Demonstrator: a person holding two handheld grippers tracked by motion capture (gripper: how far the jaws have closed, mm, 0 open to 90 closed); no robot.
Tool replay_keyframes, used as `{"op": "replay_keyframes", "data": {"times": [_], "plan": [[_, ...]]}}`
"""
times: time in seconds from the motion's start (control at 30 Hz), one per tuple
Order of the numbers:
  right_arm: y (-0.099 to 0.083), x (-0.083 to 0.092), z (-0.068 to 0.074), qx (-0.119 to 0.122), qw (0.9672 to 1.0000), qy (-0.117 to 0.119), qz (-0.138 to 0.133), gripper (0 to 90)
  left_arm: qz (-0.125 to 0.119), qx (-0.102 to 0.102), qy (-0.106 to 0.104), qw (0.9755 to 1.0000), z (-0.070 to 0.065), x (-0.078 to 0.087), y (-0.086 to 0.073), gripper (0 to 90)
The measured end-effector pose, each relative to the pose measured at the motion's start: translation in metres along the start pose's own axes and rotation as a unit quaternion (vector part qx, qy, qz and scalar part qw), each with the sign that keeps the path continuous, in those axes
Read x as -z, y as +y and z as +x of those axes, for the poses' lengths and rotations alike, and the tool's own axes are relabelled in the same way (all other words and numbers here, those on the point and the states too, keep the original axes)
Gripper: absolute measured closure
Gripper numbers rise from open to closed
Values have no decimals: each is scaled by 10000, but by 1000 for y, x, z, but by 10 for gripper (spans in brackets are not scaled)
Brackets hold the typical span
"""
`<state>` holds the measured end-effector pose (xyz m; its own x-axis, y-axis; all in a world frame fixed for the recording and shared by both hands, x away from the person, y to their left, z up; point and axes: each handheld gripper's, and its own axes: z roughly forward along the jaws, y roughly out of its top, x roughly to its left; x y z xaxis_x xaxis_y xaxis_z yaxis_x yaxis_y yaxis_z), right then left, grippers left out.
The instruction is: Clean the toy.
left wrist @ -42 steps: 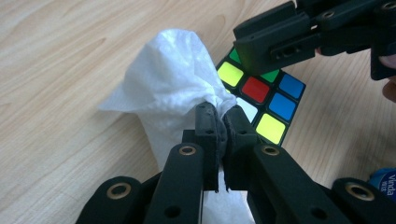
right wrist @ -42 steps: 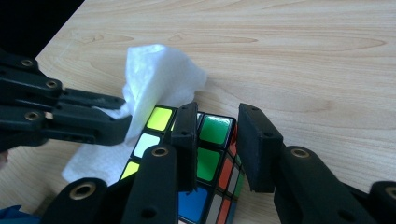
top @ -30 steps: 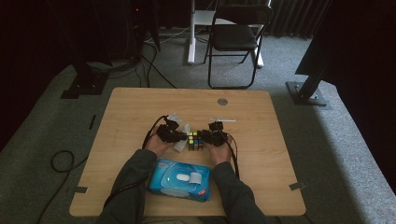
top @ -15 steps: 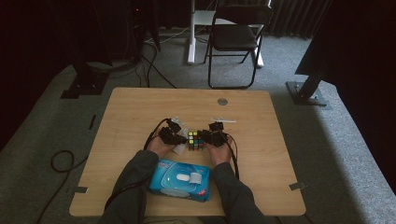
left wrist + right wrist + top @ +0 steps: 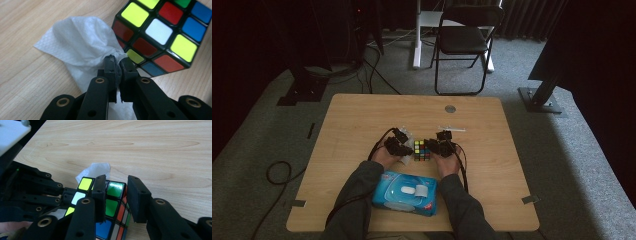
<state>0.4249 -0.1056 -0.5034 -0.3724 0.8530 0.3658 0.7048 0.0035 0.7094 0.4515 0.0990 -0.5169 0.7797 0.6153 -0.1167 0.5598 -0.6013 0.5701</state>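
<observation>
A scrambled colour cube (image 5: 421, 150) sits at mid table between my two grippers. My left gripper (image 5: 404, 147) is shut on a bunched white wipe (image 5: 82, 47), which it holds against the cube's left face (image 5: 162, 32); the jaws (image 5: 118, 63) pinch the cloth tight. From the other side my right gripper (image 5: 434, 147) is shut on the cube (image 5: 112, 202), one pad on either side of its near edge (image 5: 116, 192). In the right gripper view a corner of the wipe (image 5: 96, 170) lies on the wood behind the cube, with the left gripper (image 5: 66, 195) at the cube's left.
A blue pack of wet wipes (image 5: 406, 192) lies between the person's forearms near the front edge of the wooden table (image 5: 362, 115). A small white object (image 5: 451, 129) and a round grommet (image 5: 450, 108) lie farther back. A black chair (image 5: 464, 35) stands beyond the table.
</observation>
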Motion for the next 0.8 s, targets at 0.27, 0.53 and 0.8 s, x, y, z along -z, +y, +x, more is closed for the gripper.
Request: {"op": "replay_keyframes", "data": {"times": [0.27,0.53,0.8], "plan": [[0,0,0,-8,10000,3,2,696,-409,-140,-14,9991,-1,31,2,858],[0,0,1,-11,10000,-11,-3,696,-563,-370,-336,9972,-11,40,2,860],[0,0,0,-7,10000,3,-4,695,-452,-381,-340,9977,-11,33,3,860]]}}
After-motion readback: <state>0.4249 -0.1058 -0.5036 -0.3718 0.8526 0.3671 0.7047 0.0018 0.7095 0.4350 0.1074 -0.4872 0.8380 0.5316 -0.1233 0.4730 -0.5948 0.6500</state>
